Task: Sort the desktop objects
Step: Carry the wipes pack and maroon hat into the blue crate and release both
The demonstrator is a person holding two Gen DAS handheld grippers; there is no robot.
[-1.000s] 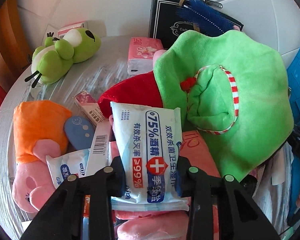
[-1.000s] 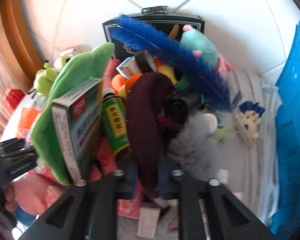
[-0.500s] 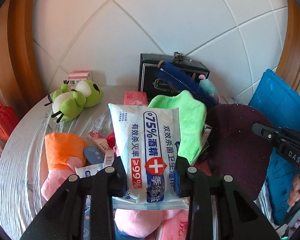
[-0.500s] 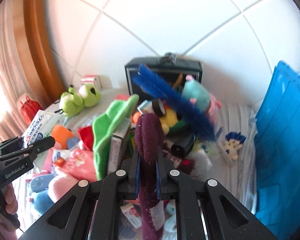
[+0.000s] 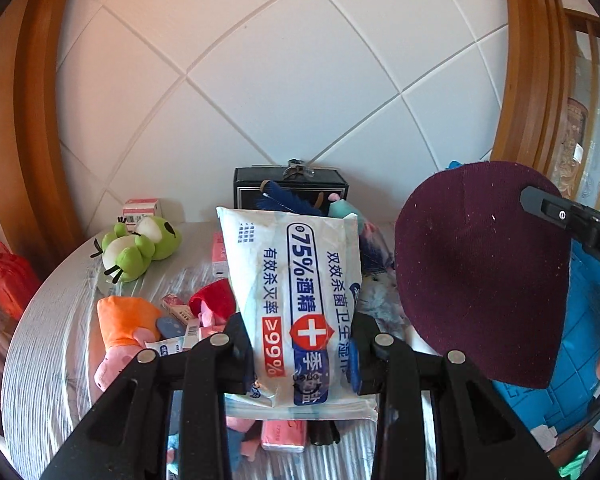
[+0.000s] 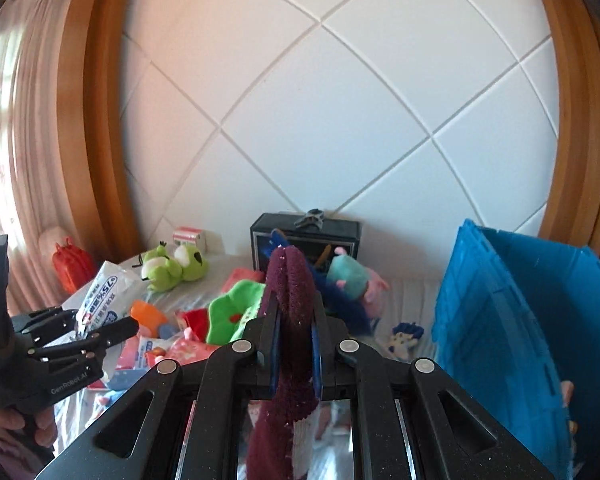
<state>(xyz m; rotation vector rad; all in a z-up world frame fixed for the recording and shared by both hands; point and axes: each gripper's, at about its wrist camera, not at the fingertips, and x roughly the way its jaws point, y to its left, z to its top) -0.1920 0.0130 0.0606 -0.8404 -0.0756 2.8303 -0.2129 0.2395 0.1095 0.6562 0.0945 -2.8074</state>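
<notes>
My left gripper is shut on a white pack of alcohol wet wipes and holds it high above the table. The pack also shows in the right wrist view, with the left gripper at the left. My right gripper is shut on a dark maroon knit hat that hangs down between its jaws. The hat shows in the left wrist view at the right, lifted above the blue crate.
A blue plastic crate stands at the right. The table holds a pile: green frog plush, orange-and-pink plush, green cloth, blue feather, black box, small boxes. A red bag sits far left.
Both grippers rose well above the pile with their loads. The wipes pack and the maroon hat lifted clear of the clutter, and the hat now hangs near the blue crate.
</notes>
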